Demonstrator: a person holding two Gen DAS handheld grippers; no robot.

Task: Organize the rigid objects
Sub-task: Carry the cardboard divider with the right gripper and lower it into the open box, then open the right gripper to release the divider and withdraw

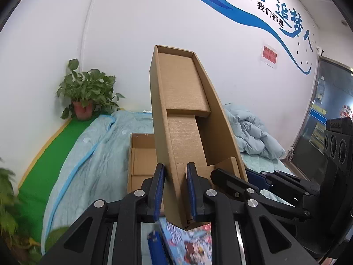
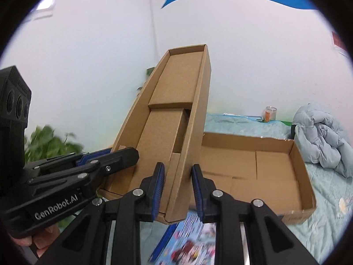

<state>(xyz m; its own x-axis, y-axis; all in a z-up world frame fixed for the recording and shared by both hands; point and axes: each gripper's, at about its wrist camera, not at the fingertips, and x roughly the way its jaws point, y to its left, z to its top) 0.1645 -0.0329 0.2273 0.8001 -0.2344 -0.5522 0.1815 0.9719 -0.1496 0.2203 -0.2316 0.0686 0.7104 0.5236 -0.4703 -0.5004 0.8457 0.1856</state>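
A long open cardboard tray [image 1: 187, 101] is held up in the air, tilted upright, its open side toward me. My left gripper [image 1: 175, 172] is shut on its left wall. My right gripper [image 2: 177, 173] is shut on its right wall, seen in the right wrist view [image 2: 174, 92]. Each gripper shows in the other's view: the right gripper [image 1: 253, 176] and the left gripper [image 2: 114, 156]. A second, wider open cardboard box [image 2: 275, 167] lies on the bed behind; it also shows in the left wrist view [image 1: 141, 154]. A colourful flat box [image 2: 194, 240] lies below the tray.
The bed has a light blue sheet [image 1: 88, 159] and a crumpled blue quilt [image 2: 322, 132] at the right. A potted plant [image 1: 86, 90] stands in the far left corner on a green mat [image 1: 55, 154]. A small jar [image 2: 270, 113] stands by the wall.
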